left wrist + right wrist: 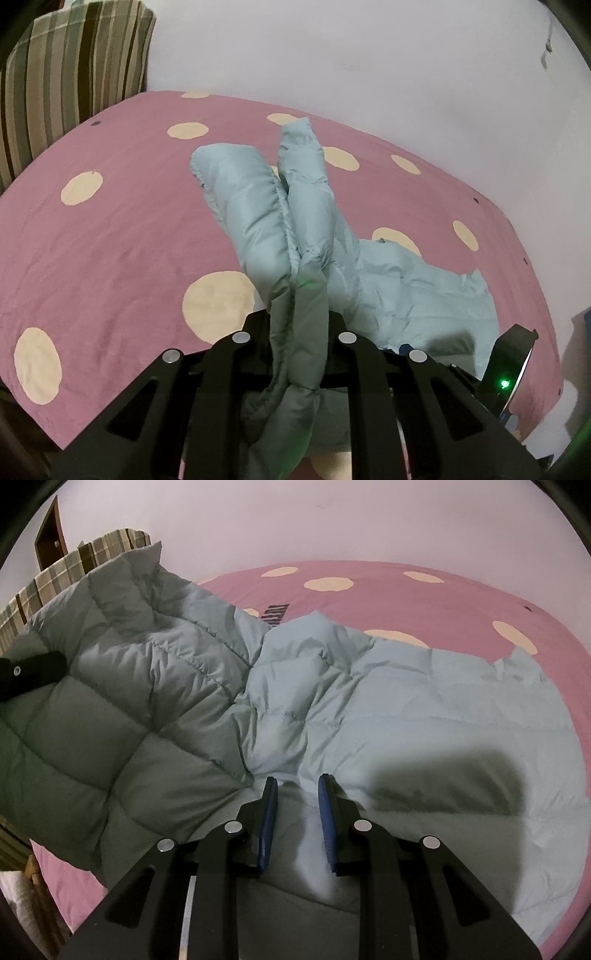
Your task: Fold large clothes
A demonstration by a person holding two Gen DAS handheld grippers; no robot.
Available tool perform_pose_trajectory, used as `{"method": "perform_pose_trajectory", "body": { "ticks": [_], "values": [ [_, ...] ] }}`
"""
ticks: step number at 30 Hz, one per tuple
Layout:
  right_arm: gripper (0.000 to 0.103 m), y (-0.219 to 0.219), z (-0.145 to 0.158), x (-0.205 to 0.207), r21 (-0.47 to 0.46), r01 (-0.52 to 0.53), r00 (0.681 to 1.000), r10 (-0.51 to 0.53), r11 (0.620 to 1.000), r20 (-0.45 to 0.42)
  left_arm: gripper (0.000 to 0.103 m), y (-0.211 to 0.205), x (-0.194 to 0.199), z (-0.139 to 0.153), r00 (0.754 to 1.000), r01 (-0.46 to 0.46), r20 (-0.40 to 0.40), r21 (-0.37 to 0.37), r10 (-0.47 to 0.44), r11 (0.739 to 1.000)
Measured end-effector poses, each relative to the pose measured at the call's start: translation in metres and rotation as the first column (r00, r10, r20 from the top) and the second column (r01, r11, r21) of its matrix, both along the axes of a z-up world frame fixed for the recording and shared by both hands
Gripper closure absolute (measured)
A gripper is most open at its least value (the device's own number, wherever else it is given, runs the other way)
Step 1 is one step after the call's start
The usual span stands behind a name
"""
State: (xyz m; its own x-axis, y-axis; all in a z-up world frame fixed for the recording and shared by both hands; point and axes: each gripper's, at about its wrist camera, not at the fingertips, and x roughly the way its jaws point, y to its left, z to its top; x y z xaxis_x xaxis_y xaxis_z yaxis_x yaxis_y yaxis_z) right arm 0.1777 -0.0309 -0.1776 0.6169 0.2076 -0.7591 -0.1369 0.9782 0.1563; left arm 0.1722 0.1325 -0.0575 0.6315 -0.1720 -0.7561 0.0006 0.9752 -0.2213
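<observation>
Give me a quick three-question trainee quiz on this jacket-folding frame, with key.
1. True or false: the left gripper has a fold of the pale blue puffer jacket clamped between its fingers.
2. What covers the bed? A) plain white sheet B) pink bedspread with cream dots C) grey blanket
3. Fill in: the pads on the right gripper are coloured ____.

Key: 1 true, a bunched padded edge runs up through its jaws. 2 B. 3 blue, with jacket fabric between them.
</observation>
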Motion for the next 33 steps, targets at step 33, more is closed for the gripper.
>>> {"method": "perform_pose_trajectory", "body": {
  "ticks": [33],
  "values": [
    [0.080, -0.096, 0.025, -0.026, 0.006, 0.154, 0.985, -0.154, 0.988, 0.074, 0.090, -0.113, 0.007, -0.028, 0.989, 0.145, -0.014, 0.159, -0.145, 0.977]
  ]
}}
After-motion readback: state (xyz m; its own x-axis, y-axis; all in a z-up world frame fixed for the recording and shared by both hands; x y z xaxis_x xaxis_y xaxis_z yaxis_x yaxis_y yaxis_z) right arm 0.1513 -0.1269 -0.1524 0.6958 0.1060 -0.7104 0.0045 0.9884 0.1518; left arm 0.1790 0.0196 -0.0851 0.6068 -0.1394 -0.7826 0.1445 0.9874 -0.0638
